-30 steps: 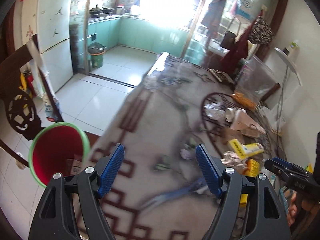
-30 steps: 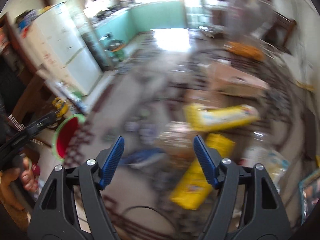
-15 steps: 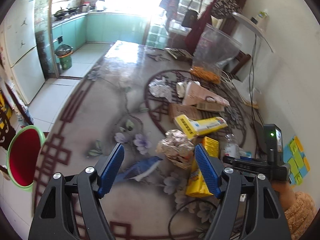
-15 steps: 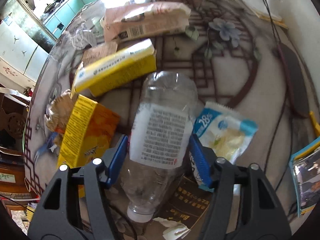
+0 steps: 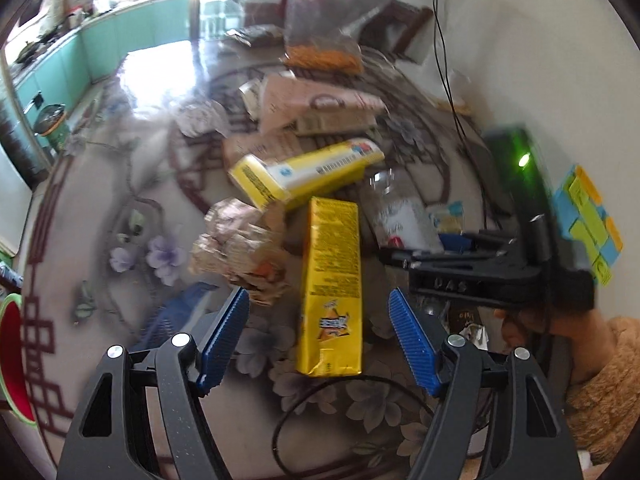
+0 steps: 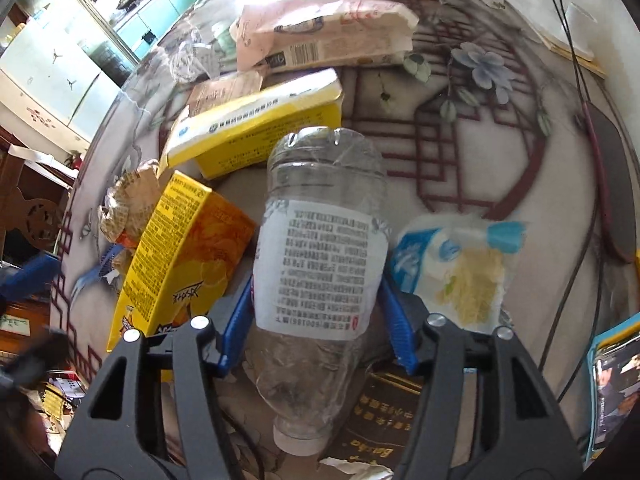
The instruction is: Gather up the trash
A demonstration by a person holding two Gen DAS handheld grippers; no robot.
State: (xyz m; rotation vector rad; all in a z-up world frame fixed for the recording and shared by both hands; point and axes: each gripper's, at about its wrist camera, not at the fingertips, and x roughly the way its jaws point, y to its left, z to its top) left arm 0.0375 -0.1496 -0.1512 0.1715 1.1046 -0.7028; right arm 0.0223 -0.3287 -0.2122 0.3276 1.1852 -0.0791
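- Right claw point(image 6: 316, 316) straddles the clear plastic bottle point(image 6: 320, 264) lying on the worktop point(image 6: 460, 168); whether it pinches yet, cannot tell.
- Left claw point(image 5: 320, 334) spread, empty, above the yellow carton point(image 5: 332, 280).
- Cartons and wrappers all uncollected; red bin point(image 5: 12, 356) at worktop's edge.

A patterned tabletop point(image 6: 480, 168), a black cable point(image 5: 304, 404), teal kitchen cabinets point(image 5: 120, 40) and a white fridge point(image 6: 48, 80).

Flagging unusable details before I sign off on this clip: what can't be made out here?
- Left wrist view: the crumpled wrapper and clear bag are motion-blurred; print unreadable.
- Left wrist view: the red bin is cut off by the left edge.
- Right wrist view: whether the right hand-held gripper pinches the plastic bottle; its label hides the pads.
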